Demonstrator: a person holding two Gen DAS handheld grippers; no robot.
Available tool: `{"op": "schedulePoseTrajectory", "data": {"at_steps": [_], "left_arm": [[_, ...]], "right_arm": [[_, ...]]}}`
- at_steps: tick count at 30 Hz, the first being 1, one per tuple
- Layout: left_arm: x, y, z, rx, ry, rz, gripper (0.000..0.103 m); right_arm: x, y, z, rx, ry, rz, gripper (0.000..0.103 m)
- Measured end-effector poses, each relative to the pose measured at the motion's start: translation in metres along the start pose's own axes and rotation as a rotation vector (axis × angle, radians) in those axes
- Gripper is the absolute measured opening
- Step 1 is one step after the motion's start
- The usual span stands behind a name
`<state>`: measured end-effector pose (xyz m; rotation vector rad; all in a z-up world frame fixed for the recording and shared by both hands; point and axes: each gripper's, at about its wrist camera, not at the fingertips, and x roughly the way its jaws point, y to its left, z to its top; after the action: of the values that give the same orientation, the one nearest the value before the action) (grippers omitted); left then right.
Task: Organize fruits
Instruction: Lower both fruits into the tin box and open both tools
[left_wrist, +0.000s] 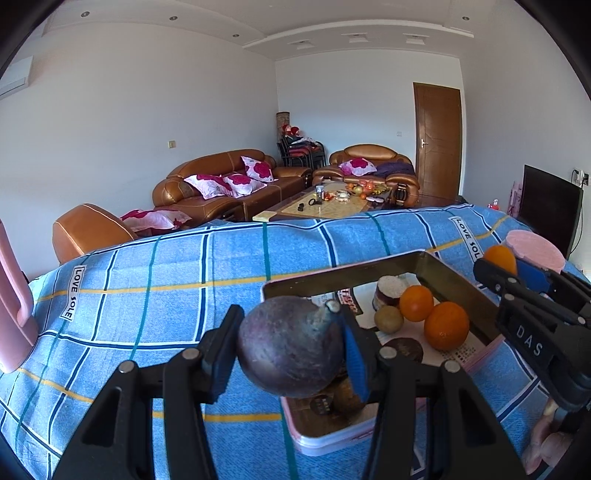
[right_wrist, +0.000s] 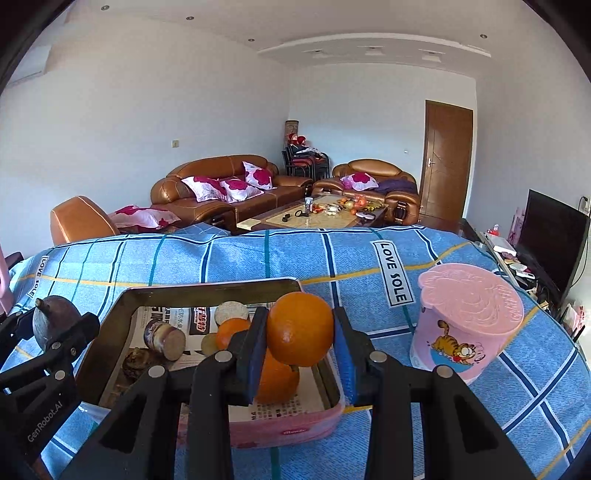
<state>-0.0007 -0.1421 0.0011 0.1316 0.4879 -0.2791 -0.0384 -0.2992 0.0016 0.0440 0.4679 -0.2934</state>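
Note:
My left gripper (left_wrist: 290, 345) is shut on a dark purple round fruit (left_wrist: 290, 345) with a stem, held above the near left corner of a pink tin tray (left_wrist: 332, 439). My right gripper (right_wrist: 300, 334) is shut on an orange (right_wrist: 300, 334) over the tray's near right part (right_wrist: 295, 428). Newspaper lines the tray. On it lie two oranges (left_wrist: 445, 325), a small brownish fruit (left_wrist: 388, 319) and cut purple tuber pieces (right_wrist: 164, 338). The right gripper with its orange (left_wrist: 499, 258) shows at the right edge of the left wrist view; the left gripper with the purple fruit (right_wrist: 55, 321) shows at the left of the right wrist view.
The tray rests on a table under a blue checked cloth (right_wrist: 221, 258). A pink lidded bucket (right_wrist: 469, 325) with a cartoon cat stands right of the tray. A pink object (left_wrist: 14, 306) stands at the far left. Brown sofas (right_wrist: 221, 184), a coffee table and a TV lie beyond.

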Motion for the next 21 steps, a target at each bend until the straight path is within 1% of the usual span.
{"op": "schedulePoseTrajectory", "data": {"at_steps": [11, 21], "left_arm": [[0.018, -0.028, 0.009, 0.003, 0.029, -0.042, 0.053], [0.036, -0.033, 0.013, -0.031, 0.086, -0.052, 0.053]], "right_arm": [[0.006, -0.008, 0.004, -0.001, 0.001, -0.021, 0.036], [0.015, -0.013, 0.006, 0.003, 0.018, -0.024, 0.036]]}}
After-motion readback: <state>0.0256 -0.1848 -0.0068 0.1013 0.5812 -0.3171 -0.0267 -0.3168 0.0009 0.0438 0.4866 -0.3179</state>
